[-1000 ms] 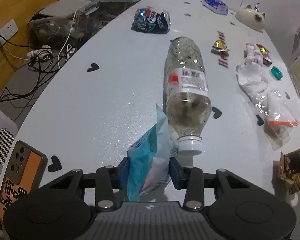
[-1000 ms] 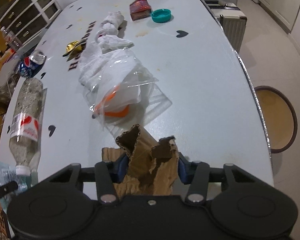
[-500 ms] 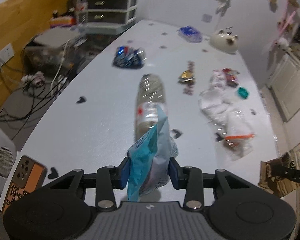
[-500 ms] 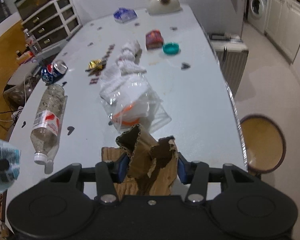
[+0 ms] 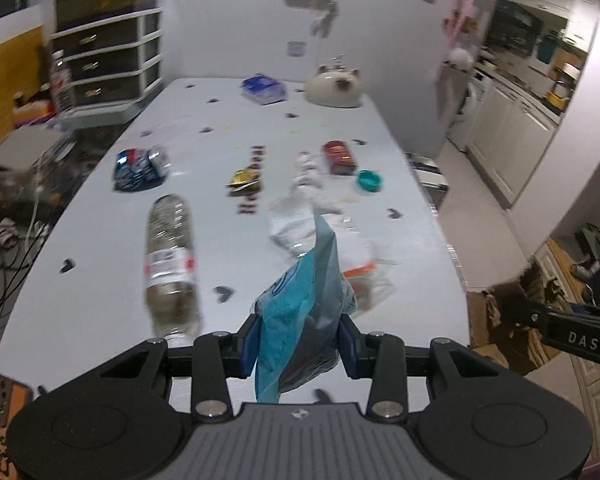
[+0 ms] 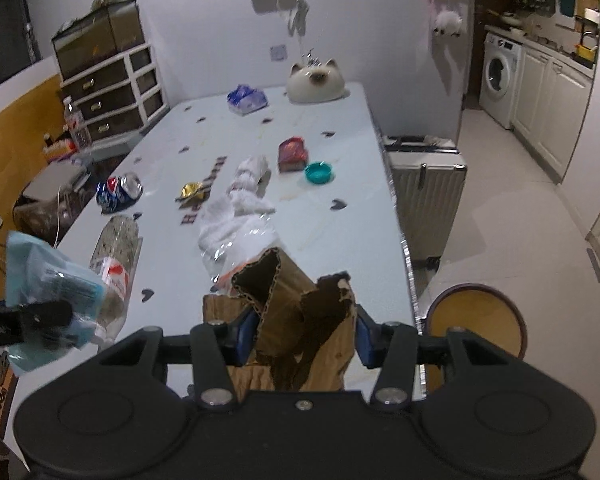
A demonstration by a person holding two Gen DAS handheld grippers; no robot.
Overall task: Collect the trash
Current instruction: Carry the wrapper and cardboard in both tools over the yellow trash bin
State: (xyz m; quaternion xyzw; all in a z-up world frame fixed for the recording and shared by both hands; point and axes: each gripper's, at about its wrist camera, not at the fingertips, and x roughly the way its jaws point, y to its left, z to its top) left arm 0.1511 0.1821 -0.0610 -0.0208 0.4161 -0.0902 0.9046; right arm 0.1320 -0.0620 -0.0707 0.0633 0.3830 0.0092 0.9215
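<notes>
Holding a blue plastic wrapper pinched between its pads, my left gripper hangs above the near end of the white table. My right gripper is clamped on a torn piece of brown cardboard, also lifted clear of the tabletop.

Only the right wrist view shows the wrapper from the side, at its far left, with the left tool's dark finger across it. The left wrist view, in turn, catches the cardboard at its right edge beside the other tool's black body.

Still lying on the table: a clear plastic bottle on its side, a crushed soda can, a gold foil scrap, crumpled white tissue, a clear plastic bag, a red packet and a teal cap. A cat-shaped ceramic dish sits at the far end.

The right view alone shows a round stool beside the table and a washing machine.
</notes>
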